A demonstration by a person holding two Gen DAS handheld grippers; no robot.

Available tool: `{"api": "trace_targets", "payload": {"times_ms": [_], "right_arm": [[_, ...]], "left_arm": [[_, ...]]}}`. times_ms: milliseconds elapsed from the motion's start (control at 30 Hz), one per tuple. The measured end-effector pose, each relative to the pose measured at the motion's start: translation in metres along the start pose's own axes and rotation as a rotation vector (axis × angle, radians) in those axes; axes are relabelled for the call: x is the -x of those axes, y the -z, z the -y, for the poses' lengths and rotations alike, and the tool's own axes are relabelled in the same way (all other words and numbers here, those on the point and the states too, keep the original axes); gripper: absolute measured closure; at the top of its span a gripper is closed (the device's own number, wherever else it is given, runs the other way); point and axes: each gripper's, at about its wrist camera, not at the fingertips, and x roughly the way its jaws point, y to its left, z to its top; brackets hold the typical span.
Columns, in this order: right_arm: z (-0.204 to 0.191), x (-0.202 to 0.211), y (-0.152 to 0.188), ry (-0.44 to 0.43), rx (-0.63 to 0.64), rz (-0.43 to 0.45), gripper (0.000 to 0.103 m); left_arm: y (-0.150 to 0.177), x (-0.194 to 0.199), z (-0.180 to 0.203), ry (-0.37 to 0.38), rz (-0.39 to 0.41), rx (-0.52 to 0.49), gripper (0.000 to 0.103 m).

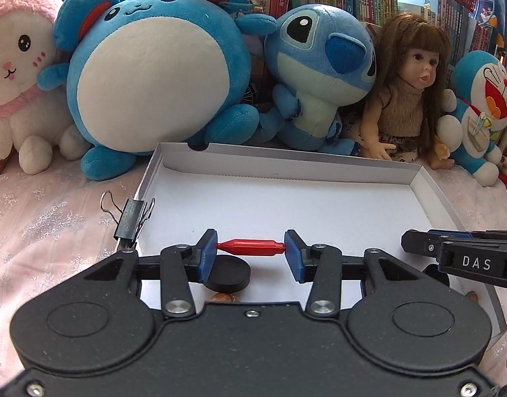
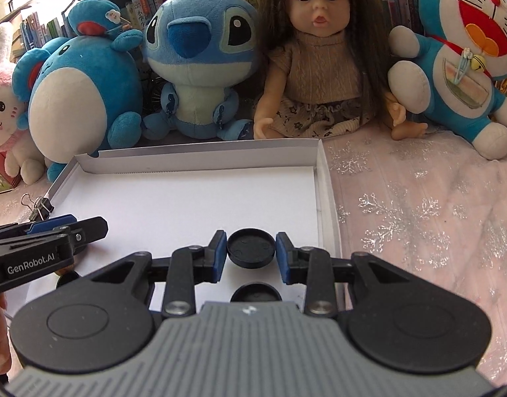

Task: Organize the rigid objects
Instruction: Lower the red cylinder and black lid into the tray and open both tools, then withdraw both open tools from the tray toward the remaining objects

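Observation:
My left gripper (image 1: pixel 251 250) is shut on a small red rod (image 1: pixel 251 247), held end to end between its blue pads above the shallow white box (image 1: pixel 286 211). A black disc (image 1: pixel 228 276) lies on the box floor just under the left finger. My right gripper (image 2: pixel 251 250) is shut on a black round cap (image 2: pixel 251 246), pinched across its width over the box's near right part (image 2: pixel 326 198). A second black cap (image 2: pixel 256 292) lies in the box right below it. The right gripper also shows in the left wrist view (image 1: pixel 418 243), and the left gripper shows in the right wrist view (image 2: pixel 88 228).
A black binder clip (image 1: pixel 131 218) is clamped on the box's left wall. Plush toys (image 1: pixel 154 76) and a doll (image 1: pixel 405 99) line the back against a bookshelf. A pink snowflake-print cloth (image 2: pixel 418 205) covers the surface around the box. Something brown (image 1: pixel 225 297) peeks out by the left gripper's body.

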Motion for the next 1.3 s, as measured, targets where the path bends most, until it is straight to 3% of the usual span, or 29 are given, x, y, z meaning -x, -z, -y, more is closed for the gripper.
{"api": "trace_targets", "payload": {"times_ms": [500,667,700,800,1033,1300], "right_arm": [[-0.003,0.000,0.006,0.023,0.051,0.021,0.066],[-0.001,0.007,0.008,0.009,0.048,0.033,0.060],[0.000,0.009,0.008,0.004,0.046,0.037,0.049],[0.002,0.018,0.010,-0.017,0.049,0.060,0.047],[0.004,0.049,0.018,-0.052,0.078,0.119,0.039],[0.010,0.091,0.035,-0.087,0.125,0.187,0.033]], "left_arm": [[0.007,-0.003,0.002,-0.013,0.014,-0.047,0.060],[0.009,0.006,0.001,0.011,0.021,-0.033,0.043],[0.009,0.010,0.001,0.019,0.032,-0.033,0.038],[0.011,0.024,0.004,0.032,0.061,-0.047,0.031],[0.018,0.070,0.011,0.072,0.120,-0.076,0.023],[0.041,0.113,0.013,0.110,0.161,-0.117,0.022]]}}
